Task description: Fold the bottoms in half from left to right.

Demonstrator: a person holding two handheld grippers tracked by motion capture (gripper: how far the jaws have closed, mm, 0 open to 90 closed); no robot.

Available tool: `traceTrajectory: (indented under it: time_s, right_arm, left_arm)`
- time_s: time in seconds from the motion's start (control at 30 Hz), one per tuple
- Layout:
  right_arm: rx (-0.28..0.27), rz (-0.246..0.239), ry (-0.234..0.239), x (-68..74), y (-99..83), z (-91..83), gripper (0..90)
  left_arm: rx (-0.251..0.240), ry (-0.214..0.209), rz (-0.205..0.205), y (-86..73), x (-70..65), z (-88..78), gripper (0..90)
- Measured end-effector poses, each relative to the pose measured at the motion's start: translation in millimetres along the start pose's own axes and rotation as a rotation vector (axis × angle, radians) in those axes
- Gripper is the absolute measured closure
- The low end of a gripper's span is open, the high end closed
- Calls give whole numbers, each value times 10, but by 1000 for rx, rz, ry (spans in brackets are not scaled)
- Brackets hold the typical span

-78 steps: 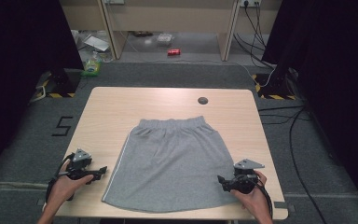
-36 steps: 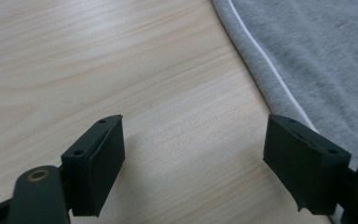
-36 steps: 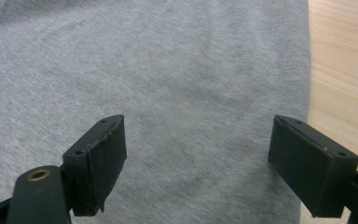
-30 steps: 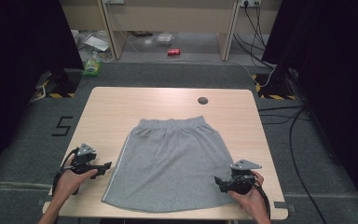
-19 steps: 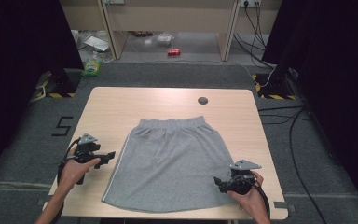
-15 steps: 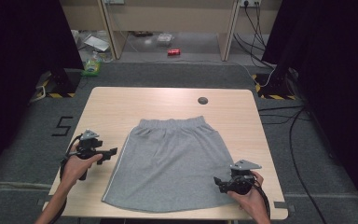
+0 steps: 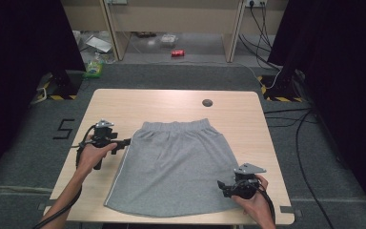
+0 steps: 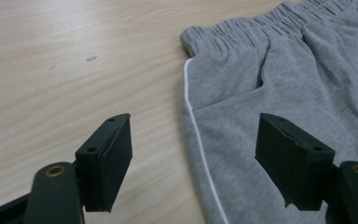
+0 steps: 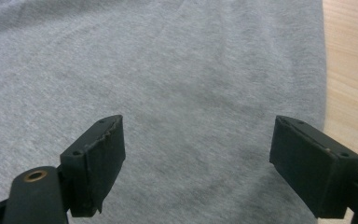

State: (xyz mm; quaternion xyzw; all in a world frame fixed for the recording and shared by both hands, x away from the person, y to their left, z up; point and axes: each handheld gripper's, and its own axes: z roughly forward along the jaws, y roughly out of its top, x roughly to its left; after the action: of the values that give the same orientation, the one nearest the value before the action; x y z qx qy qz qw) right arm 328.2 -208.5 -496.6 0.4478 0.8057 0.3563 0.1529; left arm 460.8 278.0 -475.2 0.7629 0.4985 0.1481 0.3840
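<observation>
Grey shorts flat on the desk — both grippers' fingers spread, empty.
Left gripper, its fingers just closing a little: pinch the waistband corner, upper centre, cleanly.

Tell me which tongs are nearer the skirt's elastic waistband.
Left. The left tongs sit at the skirt's left edge, just below the waistband; the right tongs are down by the hem's right corner.

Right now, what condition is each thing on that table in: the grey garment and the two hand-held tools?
Grey shorts: spread flat on the table, waistband at the far side, not gripped.
Left tool: open, jaws have just been closing a little, astride the shorts' white-piped side edge with nothing pinched.
Right tool: open, over the shorts' near right corner, gripping nothing.
</observation>
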Motion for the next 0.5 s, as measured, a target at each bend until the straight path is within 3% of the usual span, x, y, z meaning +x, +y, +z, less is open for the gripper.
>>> traceTrajectory:
  time_s: [0.27, 0.5]
  right_arm:
    - [7, -12, 7, 29, 3, 21, 187]
    - [9, -17, 8, 34, 2, 27, 187]
  left_arm:
    - [24, -2, 3, 205, -105, 216, 304]
    - [32, 17, -9, 323, -112, 372, 324]
